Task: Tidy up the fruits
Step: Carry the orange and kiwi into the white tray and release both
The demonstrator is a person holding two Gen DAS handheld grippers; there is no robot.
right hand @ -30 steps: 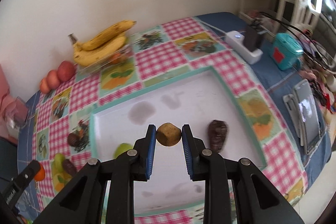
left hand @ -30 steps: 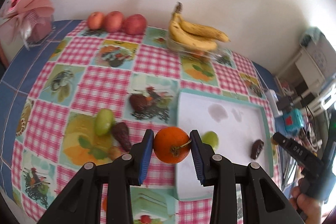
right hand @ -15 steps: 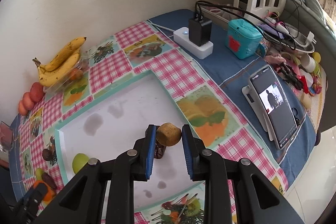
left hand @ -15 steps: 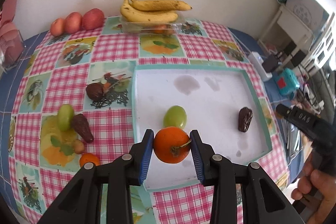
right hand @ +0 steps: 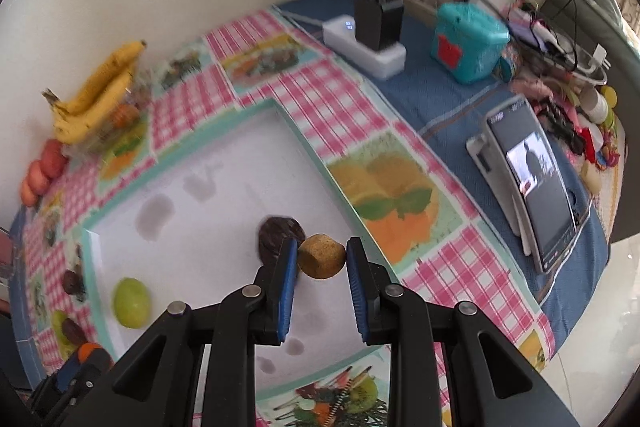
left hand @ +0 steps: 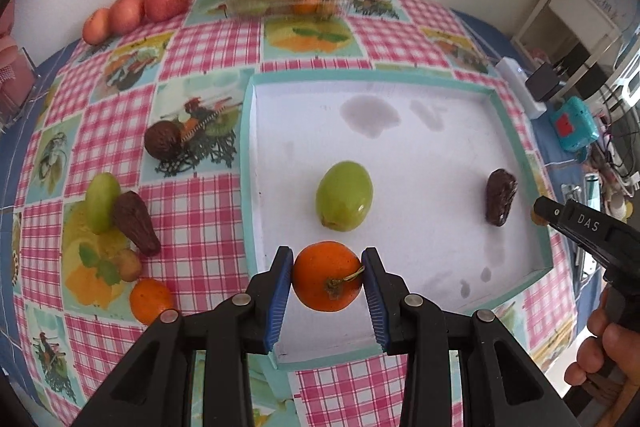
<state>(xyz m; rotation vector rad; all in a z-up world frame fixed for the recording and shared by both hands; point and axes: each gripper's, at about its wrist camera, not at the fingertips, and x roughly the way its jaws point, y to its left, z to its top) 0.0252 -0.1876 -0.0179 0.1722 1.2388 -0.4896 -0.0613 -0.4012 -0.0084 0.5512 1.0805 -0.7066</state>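
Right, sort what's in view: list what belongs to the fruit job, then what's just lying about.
Job:
left claw gripping orange fruit
right claw gripping tan fruit
white tray
green fruit
dark fruit

Lying about:
phone
teal box
power strip

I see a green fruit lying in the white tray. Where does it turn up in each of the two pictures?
Left wrist view: the green fruit lies near the middle of the white tray, just beyond the orange held in the left tongs.
Right wrist view: it lies at lower left, near the tray's left rim.
Shared landmark: the dark brown fruit in the tray.
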